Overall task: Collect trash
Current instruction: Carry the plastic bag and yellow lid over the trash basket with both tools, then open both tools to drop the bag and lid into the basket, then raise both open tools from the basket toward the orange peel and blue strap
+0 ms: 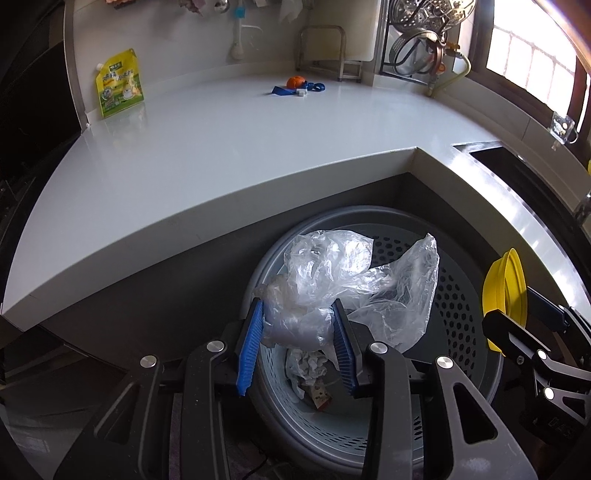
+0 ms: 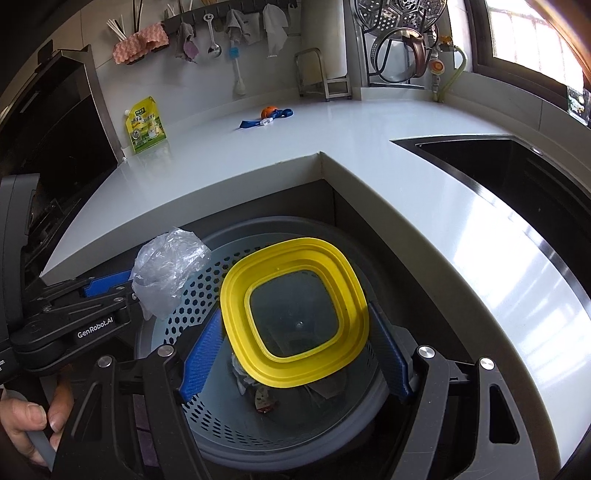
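Surface: one white L-shaped bench (image 1: pixel 229 147), glossy, wrapping a dark recess; a black sink (image 2: pixel 517 173) is sunk into its right arm. Room: kitchen corner, white wall with a hanging rail (image 2: pixel 221 14) of cloths and utensils, window at far right.

Bin: one grey perforated trash basket (image 1: pixel 458 295) on the floor in the recess, holding crumpled paper (image 1: pixel 308 363) and scraps.

Trash in hand, two items:
- one clear plastic bag (image 1: pixel 343 288), crumpled, clamped between the blue fingers of the left gripper (image 1: pixel 299 314), above the basket mouth
- one yellow-rimmed square lid (image 2: pixel 295 317) with a dark clear centre, clamped across its width by the right gripper (image 2: pixel 295 332), fingers wide apart, over the basket

On the bench, far side: one yellow-green pouch (image 1: pixel 118 85) leaning at the left wall, one orange object (image 1: pixel 296 82), one blue strap (image 1: pixel 291 89), one metal stand (image 1: pixel 325 51), one dish rack (image 2: pixel 399 44)

Lower left of the right view: a person's hand (image 2: pixel 33 424) on the handle
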